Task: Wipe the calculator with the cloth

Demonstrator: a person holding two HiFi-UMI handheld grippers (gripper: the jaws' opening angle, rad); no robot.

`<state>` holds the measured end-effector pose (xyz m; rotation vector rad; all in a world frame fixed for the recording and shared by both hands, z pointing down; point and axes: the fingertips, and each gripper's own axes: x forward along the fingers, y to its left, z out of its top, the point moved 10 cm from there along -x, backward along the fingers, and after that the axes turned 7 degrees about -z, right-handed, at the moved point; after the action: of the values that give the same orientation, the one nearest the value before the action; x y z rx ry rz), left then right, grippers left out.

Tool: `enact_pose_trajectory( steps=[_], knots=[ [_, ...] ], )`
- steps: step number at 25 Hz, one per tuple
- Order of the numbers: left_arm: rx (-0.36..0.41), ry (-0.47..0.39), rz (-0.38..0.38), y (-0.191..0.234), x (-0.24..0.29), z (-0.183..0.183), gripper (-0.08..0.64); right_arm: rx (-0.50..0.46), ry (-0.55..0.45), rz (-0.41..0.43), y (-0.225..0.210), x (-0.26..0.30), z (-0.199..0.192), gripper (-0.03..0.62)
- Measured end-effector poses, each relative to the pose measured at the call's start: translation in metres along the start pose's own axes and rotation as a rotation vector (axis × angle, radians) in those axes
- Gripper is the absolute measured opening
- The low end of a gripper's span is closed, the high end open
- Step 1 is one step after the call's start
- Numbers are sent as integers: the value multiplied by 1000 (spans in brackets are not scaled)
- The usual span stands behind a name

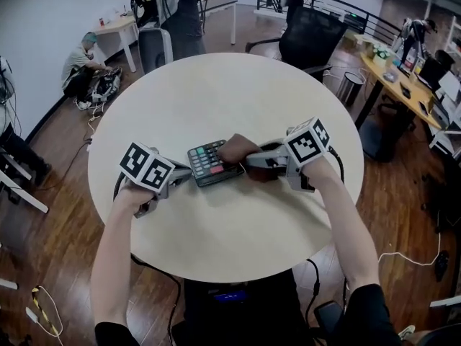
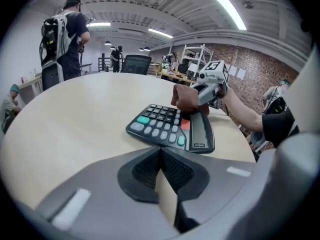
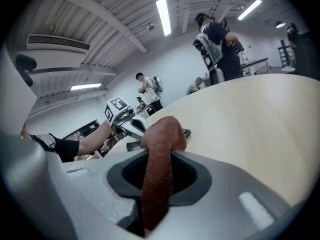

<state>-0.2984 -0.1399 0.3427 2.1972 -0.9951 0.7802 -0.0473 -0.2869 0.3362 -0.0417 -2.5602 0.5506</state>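
Found right gripper [image 3: 157, 159] clenched on the brown cloth [image 1: 238, 148], with the wad resting on the calculator [image 1: 210, 164] at its 2 o'clock corner. Found left gripper [image 2: 161, 156] clamped shut with nothing between the jaws, tips just beside the calculator's 9 o'clock edge. Logged calculator lying flat near the middle of the round table [image 1: 216, 92], with a black office chair [image 1: 310, 38] beyond at 1 o'clock.

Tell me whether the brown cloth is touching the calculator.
Touching. The left gripper view shows the cloth pressed onto the far end of the calculator, no gap between them.
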Motion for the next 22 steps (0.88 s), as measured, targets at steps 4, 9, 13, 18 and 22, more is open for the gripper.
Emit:
enact_pose_trajectory(
  steps=[4,9,13,18,22],
  knots=[
    [69,0,-23,-13,-1,-2,7,113,-148,-211,-25,-14,8,87],
    [96,8,-20,-17,4,4,6,141,-128,-301,-32,30,42,89],
    [107,7,-4,-21,11,6,6,110,-12,-399,-41,57,53,87],
    [120,8,22,-22,10,7,6,75,73,-291,-19,43,35,87],
    [130,-3,32,-21,9,5,7,83,72,-188,0,9,5,87]
  ],
)
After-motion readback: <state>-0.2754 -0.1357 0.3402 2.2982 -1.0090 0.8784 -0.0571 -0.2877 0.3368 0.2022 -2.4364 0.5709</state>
